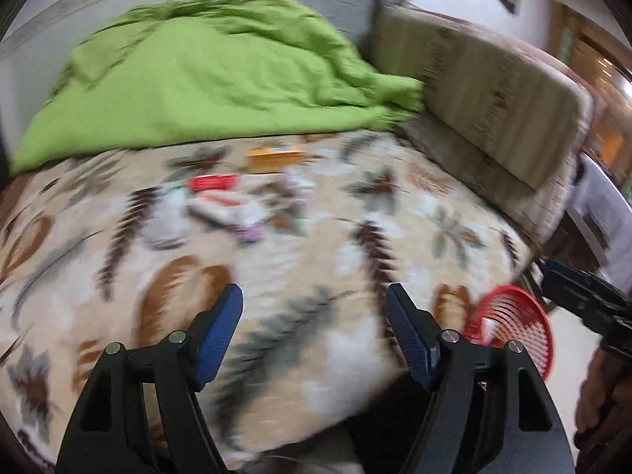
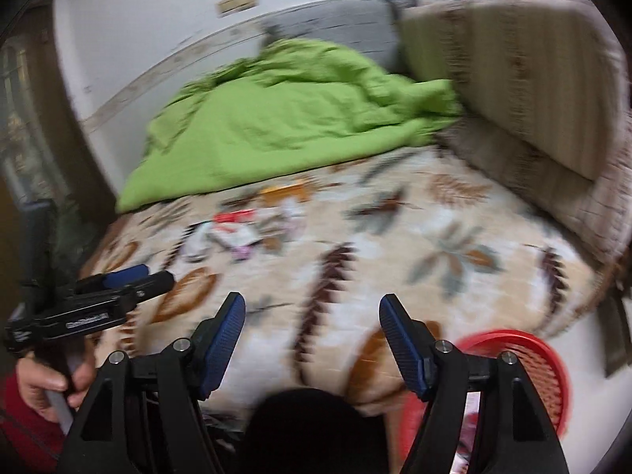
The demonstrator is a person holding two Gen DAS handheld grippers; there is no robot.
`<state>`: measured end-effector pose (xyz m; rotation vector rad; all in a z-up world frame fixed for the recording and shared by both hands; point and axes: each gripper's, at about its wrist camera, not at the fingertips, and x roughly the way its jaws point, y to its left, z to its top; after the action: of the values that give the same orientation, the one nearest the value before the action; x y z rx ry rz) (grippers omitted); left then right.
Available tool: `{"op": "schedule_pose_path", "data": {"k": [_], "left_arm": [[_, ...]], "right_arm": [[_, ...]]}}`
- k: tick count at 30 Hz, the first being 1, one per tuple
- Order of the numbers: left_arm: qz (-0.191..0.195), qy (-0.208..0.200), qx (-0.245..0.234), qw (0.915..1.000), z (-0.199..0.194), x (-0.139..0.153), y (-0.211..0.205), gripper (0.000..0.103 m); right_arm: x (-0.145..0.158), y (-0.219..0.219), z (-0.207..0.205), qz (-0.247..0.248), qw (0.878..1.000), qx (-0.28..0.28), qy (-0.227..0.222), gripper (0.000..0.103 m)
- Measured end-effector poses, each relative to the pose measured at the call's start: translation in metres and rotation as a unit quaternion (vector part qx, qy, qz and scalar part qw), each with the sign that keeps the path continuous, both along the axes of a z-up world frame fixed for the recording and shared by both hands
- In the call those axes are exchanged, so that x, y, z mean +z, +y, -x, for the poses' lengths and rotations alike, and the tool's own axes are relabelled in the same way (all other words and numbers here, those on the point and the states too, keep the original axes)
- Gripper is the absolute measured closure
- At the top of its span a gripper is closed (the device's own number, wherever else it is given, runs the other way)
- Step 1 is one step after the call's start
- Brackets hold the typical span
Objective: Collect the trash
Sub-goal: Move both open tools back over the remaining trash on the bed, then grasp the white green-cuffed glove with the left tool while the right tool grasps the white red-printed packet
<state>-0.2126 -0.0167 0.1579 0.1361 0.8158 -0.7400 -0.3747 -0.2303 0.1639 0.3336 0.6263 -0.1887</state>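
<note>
Several wrappers (image 1: pixel 221 201) mid-bed; green blanket (image 1: pixel 205 75) behind; red basket (image 1: pixel 513 324) bedside.

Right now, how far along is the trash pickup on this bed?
Something pale already lies in the red basket by the bed's edge, so at least one piece looks collected. Nothing is in hand: left gripper and right gripper are both open and empty. A blurred cluster of wrappers remains on the patterned blanket.

place: home bedroom; evidence: bed (image 1: pixel 355 213) with leaf-print cover; green blanket (image 1: pixel 205 79); cushions (image 2: pixel 525 79)
</note>
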Motion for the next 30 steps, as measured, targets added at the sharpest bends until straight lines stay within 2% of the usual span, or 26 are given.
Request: {"op": "schedule_pose_path", "data": {"k": [5, 10, 12, 17, 20, 23, 25, 26, 28, 30], "left_arm": [[-0.008, -0.011, 0.075, 0.9971, -0.034, -0.001, 0.055, 0.03], [-0.013, 0.01, 0.118, 0.9929, -0.074, -0.019, 0.077, 0.03], [-0.03, 0.017, 0.123, 0.9918, -0.095, -0.029, 0.072, 0.03], [-0.061, 0.041, 0.128, 0.9891, -0.157, -0.056, 0.042, 0.029], [-0.083, 0.051, 0.135, 0.986, -0.198, -0.08, 0.019, 0.03], [-0.1, 0.079, 0.147, 0.9808, -0.234, -0.112, 0.004, 0.03], [-0.1, 0.101, 0.16, 0.9769, -0.253, -0.132, 0.001, 0.036], [-0.081, 0.116, 0.165, 0.9761, -0.259, -0.139, 0.004, 0.038], [-0.057, 0.107, 0.176, 0.9768, -0.262, -0.139, 0.007, 0.042], [-0.054, 0.093, 0.173, 0.9791, -0.258, -0.137, 0.006, 0.065]], "right_arm": [[0.005, 0.033, -0.041, 0.001, 0.999, 0.044, 0.006, 0.028], [-0.005, 0.053, -0.08, -0.01, 0.996, 0.082, 0.028, 0.028], [-0.011, 0.056, -0.091, -0.022, 0.995, 0.095, 0.03, 0.028], [-0.028, 0.061, -0.115, -0.001, 0.993, 0.106, 0.042, 0.028], [-0.043, 0.057, -0.124, -0.009, 0.992, 0.116, 0.056, 0.028], [-0.051, 0.049, -0.131, -0.015, 0.991, 0.118, 0.065, 0.028], [-0.055, 0.044, -0.139, -0.016, 0.99, 0.122, 0.07, 0.028], [-0.055, 0.042, -0.144, -0.014, 0.99, 0.122, 0.073, 0.028], [-0.056, 0.039, -0.157, -0.011, 0.989, 0.126, 0.076, 0.028], [-0.056, 0.038, -0.173, -0.011, 0.988, 0.132, 0.074, 0.028]]}}
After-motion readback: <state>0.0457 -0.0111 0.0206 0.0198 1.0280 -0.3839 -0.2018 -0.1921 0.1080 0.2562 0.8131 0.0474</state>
